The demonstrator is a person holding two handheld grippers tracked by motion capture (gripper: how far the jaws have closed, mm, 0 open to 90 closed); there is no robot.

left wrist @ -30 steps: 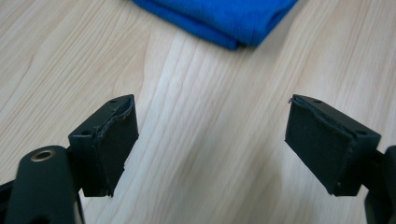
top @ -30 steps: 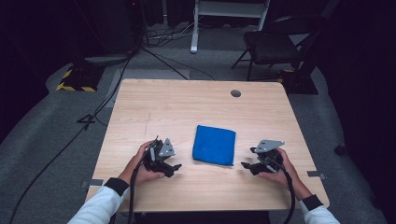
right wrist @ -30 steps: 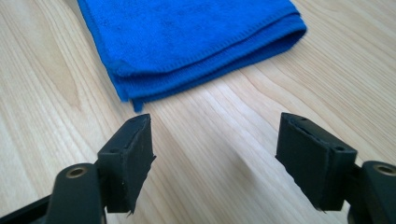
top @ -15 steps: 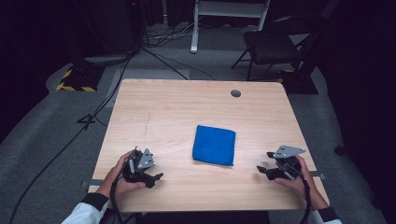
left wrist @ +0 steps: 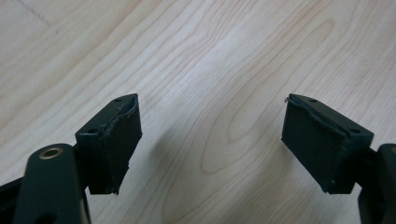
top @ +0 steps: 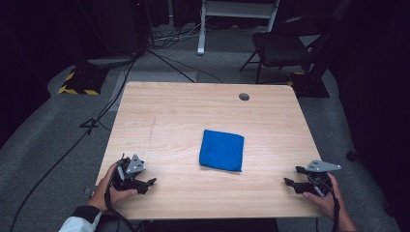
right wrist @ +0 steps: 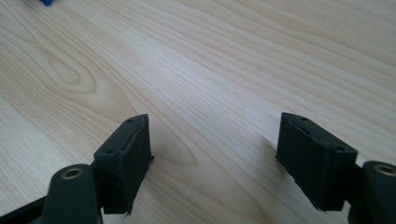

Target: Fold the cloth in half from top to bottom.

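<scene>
A folded blue cloth [top: 221,150] lies flat near the middle of the wooden table [top: 193,111]. My left gripper [top: 146,184] is near the front left corner, well to the left of the cloth, with its jaws pointing right. In the left gripper view, the left gripper [left wrist: 212,100] stands open over bare wood. My right gripper [top: 291,176] is at the front right edge, jaws pointing left toward the cloth. The right gripper [right wrist: 215,119] is also open with nothing between its pads, and a sliver of the blue cloth [right wrist: 45,2] shows at the top left.
A round cable hole [top: 244,96] sits near the table's far right side. Beyond the table are a dark chair [top: 285,43], a white stand leg [top: 200,29], floor cables [top: 96,116] and a yellow-black striped base [top: 77,88].
Both hands have drawn away from the cloth, outward and toward the near edge. The left went to the front left corner, the right to the front right edge. The cloth has not moved.
</scene>
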